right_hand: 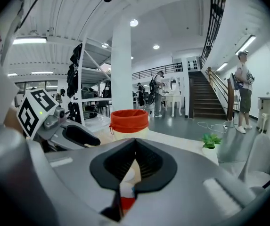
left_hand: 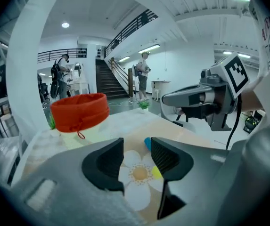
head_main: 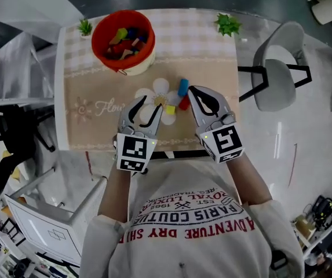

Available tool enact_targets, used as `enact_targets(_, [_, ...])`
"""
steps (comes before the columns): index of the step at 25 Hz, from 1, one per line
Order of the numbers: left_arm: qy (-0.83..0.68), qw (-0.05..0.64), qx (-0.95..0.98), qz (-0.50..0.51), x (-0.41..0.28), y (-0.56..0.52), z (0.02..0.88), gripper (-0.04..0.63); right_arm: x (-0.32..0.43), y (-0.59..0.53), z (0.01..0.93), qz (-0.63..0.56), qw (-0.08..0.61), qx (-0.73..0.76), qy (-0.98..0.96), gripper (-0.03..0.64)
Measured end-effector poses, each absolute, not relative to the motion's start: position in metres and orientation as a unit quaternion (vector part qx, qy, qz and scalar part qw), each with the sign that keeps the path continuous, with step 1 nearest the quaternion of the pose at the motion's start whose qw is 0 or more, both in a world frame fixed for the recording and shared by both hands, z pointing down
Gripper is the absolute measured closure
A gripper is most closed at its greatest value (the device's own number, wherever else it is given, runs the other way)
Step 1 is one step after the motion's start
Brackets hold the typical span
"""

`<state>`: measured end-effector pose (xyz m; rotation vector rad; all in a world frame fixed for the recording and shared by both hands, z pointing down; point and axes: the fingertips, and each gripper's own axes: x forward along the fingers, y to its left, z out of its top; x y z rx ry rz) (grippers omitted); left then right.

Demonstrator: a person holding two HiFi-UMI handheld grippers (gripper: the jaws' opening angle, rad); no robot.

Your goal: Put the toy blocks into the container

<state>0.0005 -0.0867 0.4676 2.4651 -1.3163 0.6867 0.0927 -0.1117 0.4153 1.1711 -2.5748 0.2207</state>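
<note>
Its own jaw hides most of the blue block (left_hand: 147, 142) and part of the yellow block (left_hand: 156, 172), both just beside the left gripper (left_hand: 137, 147), whose jaws stand apart and empty. The right gripper (right_hand: 135, 142) is closed on nothing, with the red block (right_hand: 126, 203) half-hidden beneath it. The container (head_main: 123, 39) sits well apart on the tabletop (head_main: 96, 86).

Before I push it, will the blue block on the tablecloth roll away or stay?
The blue block looks rounded and lies on its side, so a push may roll it. It seems small and rigid, probably light. The tablecloth could slow it a little.
</note>
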Motion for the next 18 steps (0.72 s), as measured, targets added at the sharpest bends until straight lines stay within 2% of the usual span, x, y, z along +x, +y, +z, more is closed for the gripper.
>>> enact_targets(7, [-0.478, 0.197, 0.819, 0.252, 0.029, -0.057, 0.530, 0.383, 0.125, -0.103, 0.443, 0.084, 0.170, 0.394, -0.899, 0.615])
enact_targets(18, [-0.509, 0.219, 0.787, 0.273, 0.050, -0.059, 0.580, 0.373, 0.141, -0.096, 0.466, 0.082, 0.185, 0.379, -0.903, 0.615])
